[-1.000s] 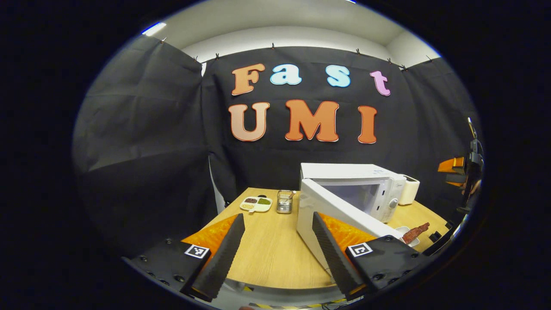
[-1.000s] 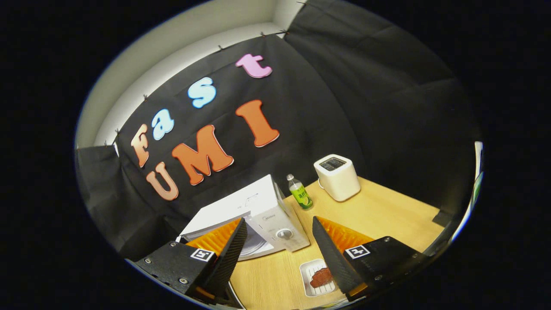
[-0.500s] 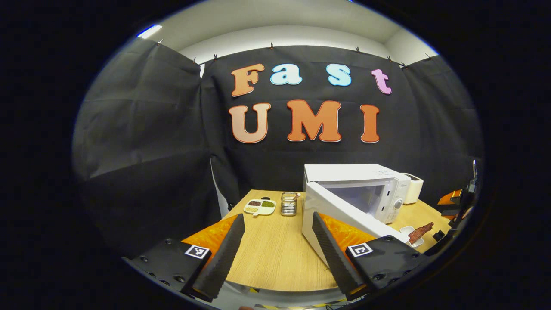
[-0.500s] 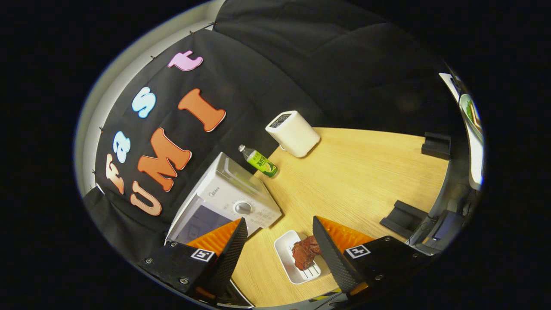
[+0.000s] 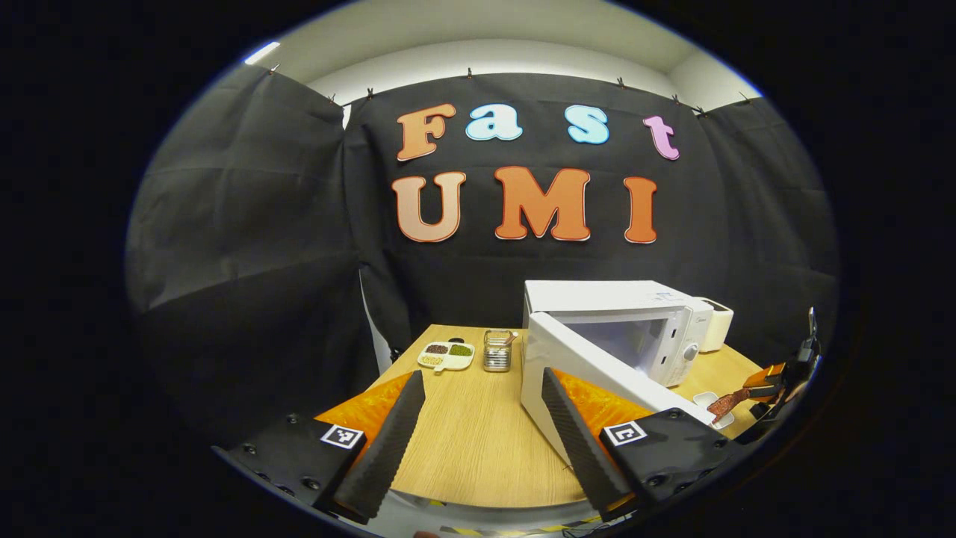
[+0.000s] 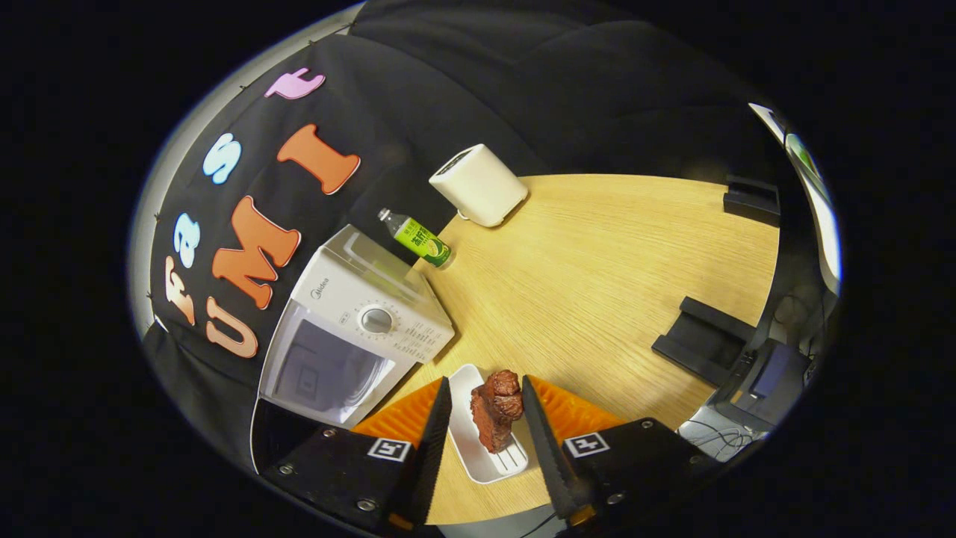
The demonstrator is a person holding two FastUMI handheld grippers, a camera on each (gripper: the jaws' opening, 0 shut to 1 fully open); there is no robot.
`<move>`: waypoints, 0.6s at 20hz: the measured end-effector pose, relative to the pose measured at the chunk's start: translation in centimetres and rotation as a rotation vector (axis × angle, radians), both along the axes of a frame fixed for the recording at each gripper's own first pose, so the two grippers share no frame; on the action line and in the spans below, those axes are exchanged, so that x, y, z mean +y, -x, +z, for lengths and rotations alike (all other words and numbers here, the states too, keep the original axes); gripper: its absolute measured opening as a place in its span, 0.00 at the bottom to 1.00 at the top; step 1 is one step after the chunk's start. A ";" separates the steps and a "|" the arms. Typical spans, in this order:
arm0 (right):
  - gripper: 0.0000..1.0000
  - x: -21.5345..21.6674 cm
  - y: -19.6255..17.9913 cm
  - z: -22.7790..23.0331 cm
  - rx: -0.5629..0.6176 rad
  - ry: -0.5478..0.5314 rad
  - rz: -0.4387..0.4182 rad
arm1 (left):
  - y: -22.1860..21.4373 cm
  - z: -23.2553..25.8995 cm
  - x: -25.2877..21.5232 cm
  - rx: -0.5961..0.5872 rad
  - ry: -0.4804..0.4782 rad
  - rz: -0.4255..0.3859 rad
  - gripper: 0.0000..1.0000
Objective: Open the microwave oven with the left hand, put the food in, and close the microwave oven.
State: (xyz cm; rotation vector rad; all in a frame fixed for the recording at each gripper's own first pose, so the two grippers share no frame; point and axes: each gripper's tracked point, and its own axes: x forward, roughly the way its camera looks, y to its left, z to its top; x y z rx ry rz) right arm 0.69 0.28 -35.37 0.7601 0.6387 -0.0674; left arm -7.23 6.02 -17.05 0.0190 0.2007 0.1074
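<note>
Right tongs (image 6: pixel 485 430) straddle meat (image 6: pixel 497 407) over tray (image 6: pixel 467 441), grip uncertain | left tongs (image 5: pixel 478 433) released | microwave (image 5: pixel 620 329) door (image 5: pixel 590 381) open

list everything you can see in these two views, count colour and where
microwave: 1, white, back of table, door swung open
meat: 1, red-brown, between the right gripper's fingers, over the tray
tray: 1, white, in front of microwave
toaster: 1, cream, beside the bottle
bottle: 1, green label, behind microwave
divided dish: 1, white, far left of table
wire holder: 1, metal, beside dish
black blocks: 2, table's right edge
table: 1, light wood
left gripper: open, empty
right gripper: narrowed around meat; contact unclear
</note>
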 end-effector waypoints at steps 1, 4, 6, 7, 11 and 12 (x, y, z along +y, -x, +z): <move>0.48 0.0 -0.1 0.0 0.001 -0.010 -0.004 | 0.2 -0.3 0.1 0.004 0.002 0.005 0.96; 0.21 0.3 -0.4 0.5 -0.007 -0.055 -0.005 | 0.7 -0.9 0.7 0.017 -0.001 0.022 0.96; 0.12 0.8 0.3 2.0 -0.022 -0.109 -0.014 | 0.8 -1.0 1.1 0.020 0.001 0.029 0.96; 0.06 1.1 0.2 2.3 -0.022 -0.131 -0.022 | 1.0 -1.0 1.3 0.018 0.001 0.032 0.96; 0.00 2.0 -0.1 4.0 -0.037 -0.120 -0.002 | 0.7 -0.9 1.8 0.011 0.003 0.042 0.96; 0.00 2.2 -0.3 4.8 -0.048 -0.124 0.001 | 0.8 -1.1 1.9 0.010 0.006 0.043 0.96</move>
